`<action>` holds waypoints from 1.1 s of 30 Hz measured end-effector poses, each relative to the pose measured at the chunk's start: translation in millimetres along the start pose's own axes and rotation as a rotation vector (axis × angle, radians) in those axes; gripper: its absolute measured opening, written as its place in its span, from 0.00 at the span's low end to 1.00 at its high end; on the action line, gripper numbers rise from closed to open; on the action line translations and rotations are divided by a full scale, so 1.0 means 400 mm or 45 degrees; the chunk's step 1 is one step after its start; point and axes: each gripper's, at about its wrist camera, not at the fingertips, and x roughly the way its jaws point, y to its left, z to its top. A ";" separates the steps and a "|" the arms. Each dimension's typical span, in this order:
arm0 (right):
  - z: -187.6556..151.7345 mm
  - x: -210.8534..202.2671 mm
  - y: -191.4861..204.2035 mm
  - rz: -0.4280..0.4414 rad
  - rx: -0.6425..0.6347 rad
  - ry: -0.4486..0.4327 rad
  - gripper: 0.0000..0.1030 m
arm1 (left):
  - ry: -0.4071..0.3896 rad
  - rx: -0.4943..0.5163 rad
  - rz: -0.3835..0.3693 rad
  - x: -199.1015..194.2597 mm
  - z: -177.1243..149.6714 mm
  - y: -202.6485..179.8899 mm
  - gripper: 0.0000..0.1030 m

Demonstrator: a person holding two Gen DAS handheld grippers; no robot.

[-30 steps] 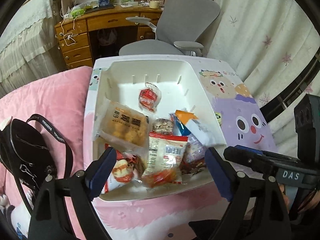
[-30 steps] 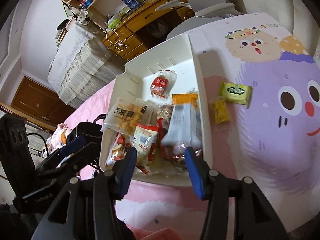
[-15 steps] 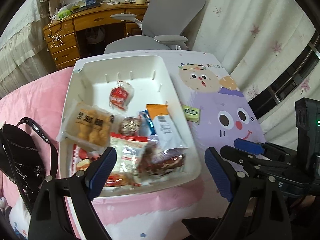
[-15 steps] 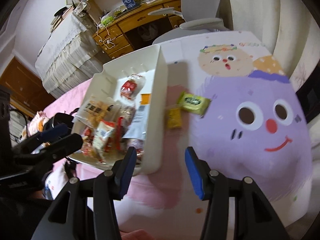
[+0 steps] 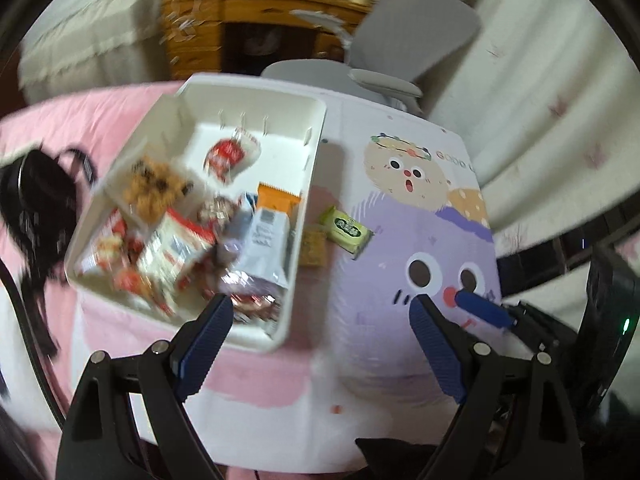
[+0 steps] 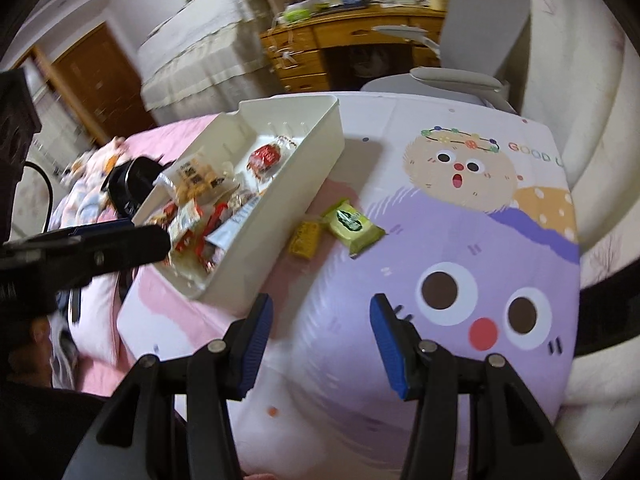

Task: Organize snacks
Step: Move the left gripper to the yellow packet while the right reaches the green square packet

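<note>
A white bin holds several snack packets, with a grey-and-orange packet on top at its right side. A green packet and a small yellow packet lie on the cartoon cloth just right of the bin. My left gripper is open and empty, near the bin's front right corner. My right gripper is open and empty, in front of the two loose packets. The left gripper also shows at the left in the right wrist view.
The table has a purple cartoon cloth with pink cloth at its left. A black bag lies left of the bin. A grey office chair and a wooden desk stand behind the table. A curtain hangs at the right.
Both grippers have swung to the right, away from the bin and toward the cloth. The grey-and-orange packet now rests in the bin. Both loose packets have come into view.
</note>
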 end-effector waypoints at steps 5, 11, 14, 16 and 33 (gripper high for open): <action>-0.007 -0.012 -0.052 -0.012 -0.128 -0.002 0.50 | 0.018 -0.182 0.093 0.021 -0.031 -0.031 0.86; 0.011 -0.011 -0.095 -0.023 -0.221 -0.040 0.50 | 0.037 -0.340 0.153 0.057 -0.035 -0.049 0.86; 0.028 -0.003 -0.110 -0.026 -0.264 -0.069 0.50 | -0.004 -0.444 0.198 0.077 -0.026 -0.049 0.86; 0.040 0.004 -0.118 -0.020 -0.297 -0.095 0.50 | -0.022 -0.533 0.227 0.093 -0.021 -0.044 0.86; 0.089 0.212 -0.112 0.127 -0.720 -0.219 0.49 | -0.263 -0.859 0.454 0.236 0.019 -0.041 0.87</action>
